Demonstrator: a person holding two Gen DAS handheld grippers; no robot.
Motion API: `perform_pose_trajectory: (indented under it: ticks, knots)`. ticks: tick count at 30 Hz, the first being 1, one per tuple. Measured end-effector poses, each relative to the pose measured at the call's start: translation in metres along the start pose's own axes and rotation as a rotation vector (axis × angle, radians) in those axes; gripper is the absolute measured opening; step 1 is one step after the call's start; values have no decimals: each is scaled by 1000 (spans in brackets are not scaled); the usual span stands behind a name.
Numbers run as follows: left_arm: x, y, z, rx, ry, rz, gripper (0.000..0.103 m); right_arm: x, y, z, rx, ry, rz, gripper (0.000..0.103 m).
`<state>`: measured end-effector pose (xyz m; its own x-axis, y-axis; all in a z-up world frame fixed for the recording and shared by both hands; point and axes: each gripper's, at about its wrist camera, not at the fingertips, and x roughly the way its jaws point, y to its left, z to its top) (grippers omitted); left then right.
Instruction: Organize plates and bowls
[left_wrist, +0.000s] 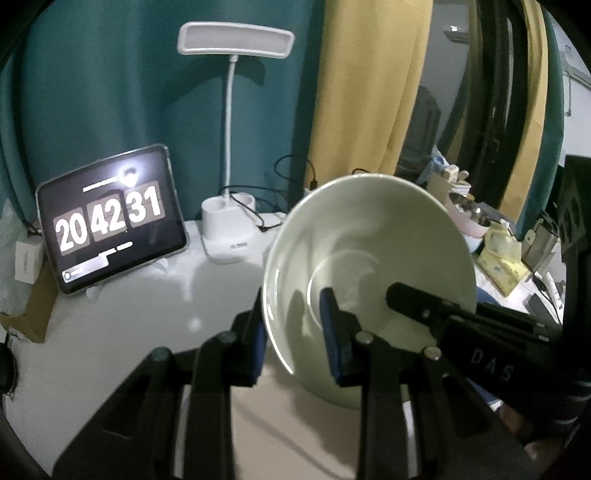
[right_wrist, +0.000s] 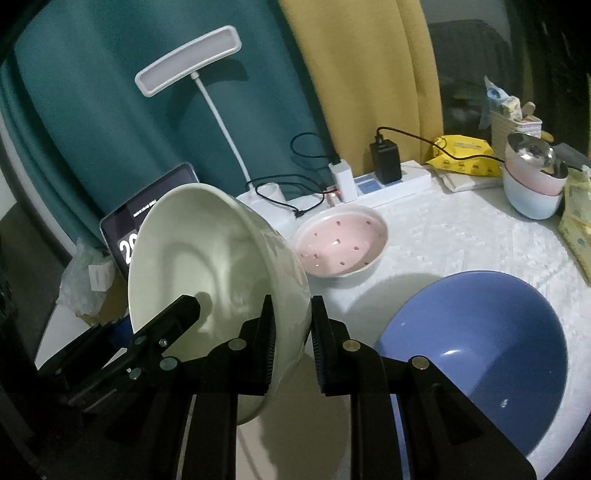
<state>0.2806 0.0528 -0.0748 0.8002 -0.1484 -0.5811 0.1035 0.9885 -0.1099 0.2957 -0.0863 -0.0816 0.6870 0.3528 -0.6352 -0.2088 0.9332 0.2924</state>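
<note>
The left gripper (left_wrist: 295, 336) pinches the near-left rim of the pale green bowl (left_wrist: 373, 236), one pad outside the wall and one inside. The right gripper (right_wrist: 291, 339) clamps the opposite rim the same way. Each gripper's fingers also show inside the bowl in the other's view. Held from both sides, the bowl hangs tilted above the white tablecloth (right_wrist: 461, 236), its mouth turned toward the cameras; two grips probably keep so wide a dish from swinging.

To its right on the cloth sits a large blue bowl (right_wrist: 480, 343), a likely nest for it. Farther off stands a pink dotted bowl (right_wrist: 341, 245), and at the far right a small stack of bowls (right_wrist: 533, 184). On the far left lean a tablet clock (left_wrist: 110, 218) and a white desk lamp (left_wrist: 231, 147).
</note>
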Motion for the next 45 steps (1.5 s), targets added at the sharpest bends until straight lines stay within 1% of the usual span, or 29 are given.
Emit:
perform_pose_trajectory:
  ticks: [17, 27, 32, 37, 45]
  knots:
    - [-1, -54, -1, 51, 20, -32, 27, -31, -46, -3, 59, -35, -4, 19]
    - [5, -87, -7, 84, 42, -51, 27, -50, -80, -9, 97, -55, -41, 19]
    - [8, -104, -9, 108, 51, -74, 27, -56, -96, -14, 121, -55, -60, 19]
    - [15, -122, -15, 140, 81, -99, 27, -63, -114, -17, 151, -52, -78, 19]
    - [26, -140, -26, 173, 118, -100, 27, -61, -136, -27, 177, -22, -103, 19]
